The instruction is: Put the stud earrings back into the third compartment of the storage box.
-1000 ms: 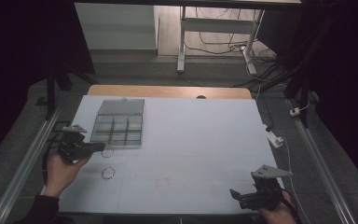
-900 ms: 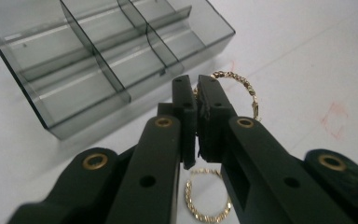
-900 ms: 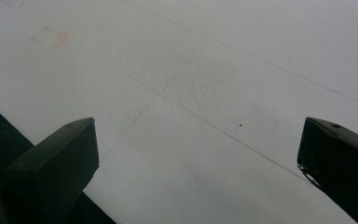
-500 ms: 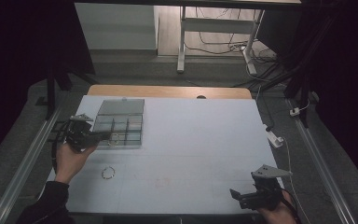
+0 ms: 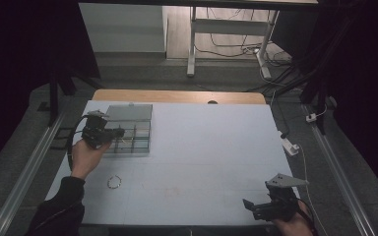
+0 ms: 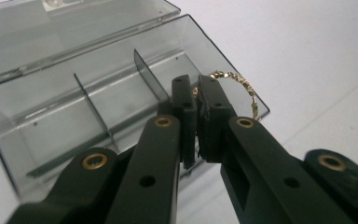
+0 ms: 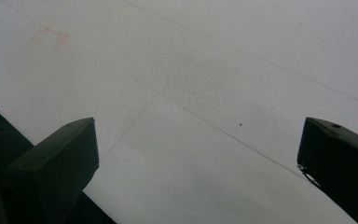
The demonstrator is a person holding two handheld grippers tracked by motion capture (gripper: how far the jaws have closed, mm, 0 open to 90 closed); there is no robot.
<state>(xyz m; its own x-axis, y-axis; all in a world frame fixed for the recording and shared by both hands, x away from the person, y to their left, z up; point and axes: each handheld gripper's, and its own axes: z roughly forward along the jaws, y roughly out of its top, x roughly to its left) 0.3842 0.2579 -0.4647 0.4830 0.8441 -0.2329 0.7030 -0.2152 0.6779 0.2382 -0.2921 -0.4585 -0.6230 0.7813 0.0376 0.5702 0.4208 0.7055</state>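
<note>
Both grippers are in our hands at the white table [image 5: 202,147]. We have the left gripper [image 5: 114,132] at the left of the high view, its jaws pressed together on a thin gold chain bracelet [image 6: 235,84]. In the left gripper view the chain loops out to the right of the jaw tips, above the right end compartment of a clear smoky plastic box [image 6: 74,102]. That box sits open, its lid [image 6: 51,28] folded back at the upper left of the frame, and two upright dividers split the row we see into compartments. In the high view the box [image 5: 130,130] lies in the upper left part of the table, with the jaw tips over its left portion; we cannot tell whether the chain touches the box floor.

A second small ring-shaped chain [image 5: 113,182] lies on the bare table lower left, well apart from the box and below our left hand [image 5: 86,157].

We hold the right gripper [image 5: 250,207] at the lower right edge of the high view. Its jaws stand wide apart with nothing between them, just the table surface [image 7: 205,93] with faint pencilled lines.
</note>
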